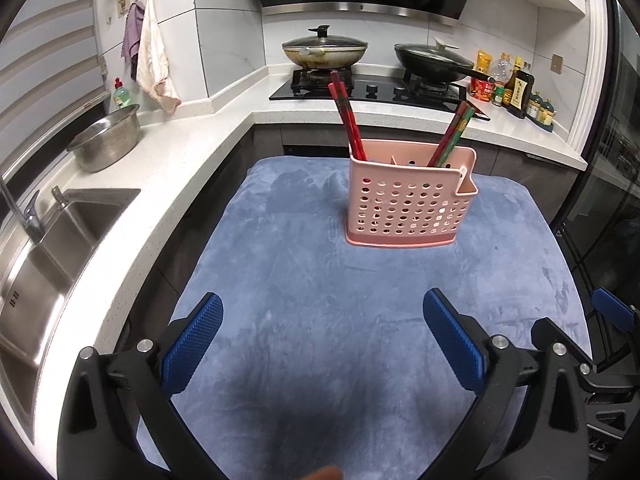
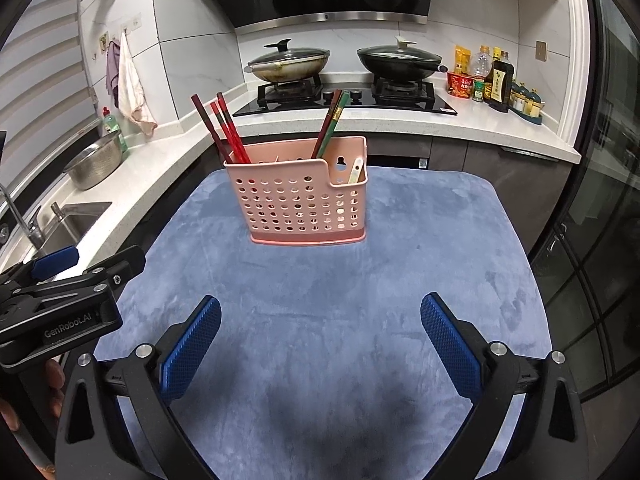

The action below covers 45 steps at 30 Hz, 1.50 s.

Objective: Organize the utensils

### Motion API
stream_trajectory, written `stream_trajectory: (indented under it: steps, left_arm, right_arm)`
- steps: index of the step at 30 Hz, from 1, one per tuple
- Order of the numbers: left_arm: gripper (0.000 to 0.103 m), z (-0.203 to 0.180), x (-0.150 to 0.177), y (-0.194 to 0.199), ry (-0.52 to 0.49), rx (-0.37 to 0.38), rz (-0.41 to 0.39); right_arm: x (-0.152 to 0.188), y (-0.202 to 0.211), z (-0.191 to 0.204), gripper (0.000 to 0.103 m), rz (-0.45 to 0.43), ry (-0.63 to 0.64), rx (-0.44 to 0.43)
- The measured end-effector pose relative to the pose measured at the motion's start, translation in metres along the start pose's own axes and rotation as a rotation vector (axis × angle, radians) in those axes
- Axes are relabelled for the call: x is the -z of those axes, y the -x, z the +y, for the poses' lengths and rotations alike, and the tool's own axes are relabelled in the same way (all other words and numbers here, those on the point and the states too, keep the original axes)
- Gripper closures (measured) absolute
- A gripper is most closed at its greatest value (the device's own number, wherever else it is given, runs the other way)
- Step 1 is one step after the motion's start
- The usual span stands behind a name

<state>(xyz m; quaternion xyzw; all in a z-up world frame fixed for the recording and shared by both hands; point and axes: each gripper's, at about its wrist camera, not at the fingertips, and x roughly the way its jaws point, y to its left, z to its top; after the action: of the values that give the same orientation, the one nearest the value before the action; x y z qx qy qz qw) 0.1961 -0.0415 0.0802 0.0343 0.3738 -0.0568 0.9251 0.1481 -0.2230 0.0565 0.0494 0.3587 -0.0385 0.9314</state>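
A pink perforated utensil holder (image 1: 408, 204) (image 2: 300, 204) stands upright on a blue cloth (image 1: 320, 300) (image 2: 320, 300). Red chopsticks (image 1: 348, 120) (image 2: 224, 132) lean in its left compartment. Red and green chopsticks (image 1: 450, 140) (image 2: 330, 124) lean in a right compartment. A pale spoon handle (image 2: 355, 170) sits in the small right front pocket. My left gripper (image 1: 322, 312) is open and empty, well short of the holder. My right gripper (image 2: 320, 312) is open and empty too. The left gripper also shows at the left edge of the right wrist view (image 2: 56, 272).
A white counter (image 1: 160, 152) runs along the left with a sink (image 1: 52, 240), a steel colander (image 1: 106, 140) and a dish soap bottle (image 1: 122, 94). Behind the cloth is a hob with two lidded pans (image 1: 324, 50) (image 1: 432, 60). Sauce bottles (image 1: 516, 84) stand at the right.
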Motion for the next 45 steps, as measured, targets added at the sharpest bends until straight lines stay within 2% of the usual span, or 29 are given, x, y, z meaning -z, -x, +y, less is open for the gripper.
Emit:
stream_trajectory:
  steps: [24, 45]
  left_arm:
    - [0.007, 0.000, 0.010, -0.003, -0.015, -0.056, 0.003]
    - [0.007, -0.002, 0.011, -0.006, -0.018, -0.074, 0.013]
  right_arm:
    - [0.007, -0.004, -0.004, 0.007, 0.024, -0.011, 0.019]
    - [0.008, -0.008, -0.004, 0.007, 0.033, -0.010, 0.024]
